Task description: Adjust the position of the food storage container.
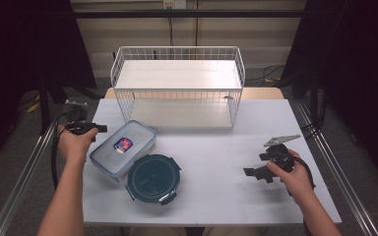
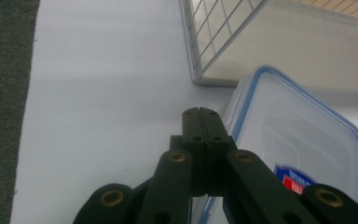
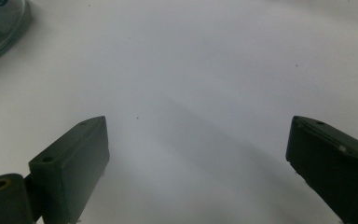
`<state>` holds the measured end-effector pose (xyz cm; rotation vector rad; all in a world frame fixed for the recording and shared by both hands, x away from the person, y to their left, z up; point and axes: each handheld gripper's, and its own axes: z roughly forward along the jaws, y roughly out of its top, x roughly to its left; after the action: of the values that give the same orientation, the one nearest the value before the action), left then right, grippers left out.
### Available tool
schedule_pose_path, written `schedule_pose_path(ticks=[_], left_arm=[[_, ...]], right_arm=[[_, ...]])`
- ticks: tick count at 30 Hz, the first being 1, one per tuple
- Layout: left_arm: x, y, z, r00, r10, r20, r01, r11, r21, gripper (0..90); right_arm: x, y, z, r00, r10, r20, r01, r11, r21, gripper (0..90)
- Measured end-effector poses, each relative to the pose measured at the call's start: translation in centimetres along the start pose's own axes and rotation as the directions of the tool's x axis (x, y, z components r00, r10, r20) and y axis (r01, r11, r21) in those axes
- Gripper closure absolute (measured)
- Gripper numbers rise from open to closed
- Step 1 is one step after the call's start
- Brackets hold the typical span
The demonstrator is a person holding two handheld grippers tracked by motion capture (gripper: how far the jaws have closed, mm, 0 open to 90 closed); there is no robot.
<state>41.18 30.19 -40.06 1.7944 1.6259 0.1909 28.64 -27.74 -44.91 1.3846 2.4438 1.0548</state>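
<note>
Table (image 1: 226, 162): white, carrying everything.
Wire rack (image 1: 177, 86): at the far edge, centre.
Rectangular container (image 1: 123, 147): blue-rimmed lid, front-left of the rack, touching the round one.
Round container (image 1: 153, 178): dark, nearer the person.
Left claw (image 1: 101, 129): jaws pressed together, empty, just beside the rectangular container.
Right claw (image 1: 252, 173): jaws wide apart, empty, over bare table.

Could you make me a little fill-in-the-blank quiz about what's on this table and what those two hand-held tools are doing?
1. The jaws of the left gripper are ____.
2. The jaws of the right gripper stand ____, with nothing between them.
3. The dark green container has a ____ shape.
4. Behind both containers stands a white ____ rack.

Missing words: shut; open; round; wire
</note>
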Motion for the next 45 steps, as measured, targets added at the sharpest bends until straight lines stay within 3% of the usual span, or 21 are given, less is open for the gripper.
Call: schedule_pose_path(ticks=[10,16,22,26,33,38,41,45], left_arm=[[0.7,-3.2,-2.3,0.9998,0.005,-0.021,-0.005,0.9996,0.026,90.0],[1.7,-4.7,-3.7,0.9988,-0.048,-0.01,0.048,0.9988,0.009,90.0],[2.5,-6.0,-4.8,0.9987,-0.045,-0.022,0.046,0.9989,0.01,90.0],[2.5,-6.8,-4.9,0.9985,-0.053,-0.017,0.053,0.9982,0.027,90.0],[3.3,-9.3,-4.3,0.9944,-0.095,0.047,0.091,0.9935,0.069,90.0],[3.1,-9.5,-4.0,0.9936,-0.097,0.057,0.092,0.9924,0.082,90.0],[3.1,-9.4,-3.7,0.9917,-0.114,0.06,0.111,0.9927,0.048,90.0],[2.9,-8.9,-3.1,0.9925,-0.112,0.05,0.11,0.9931,0.04,90.0]], right_arm=[[0.7,1.0,1.0,0.9992,-0.027,-0.029,0.027,1.0,0.014,5.6],[0.9,1.4,1.2,0.9987,-0.032,-0.04,0.032,0.999,0.004,5.6],[1.0,1.4,1.5,0.998,-0.037,-0.051,0.037,0.999,0.01,5.6],[1.0,1.3,1.4,0.9983,-0.038,-0.044,0.038,0.999,0.014,5.6],[1.0,1.2,1.5,0.9984,-0.039,-0.042,0.04,0.999,0.017,5.6],[1.2,1.4,1.5,0.9982,-0.043,-0.042,0.043,0.999,0.016,5.6],[1.2,1.4,1.6,0.9981,-0.041,-0.045,0.042,0.999,0.013,5.6],[1.2,1.3,1.6,0.998,-0.045,-0.045,0.046,0.999,0.014,5.6]])
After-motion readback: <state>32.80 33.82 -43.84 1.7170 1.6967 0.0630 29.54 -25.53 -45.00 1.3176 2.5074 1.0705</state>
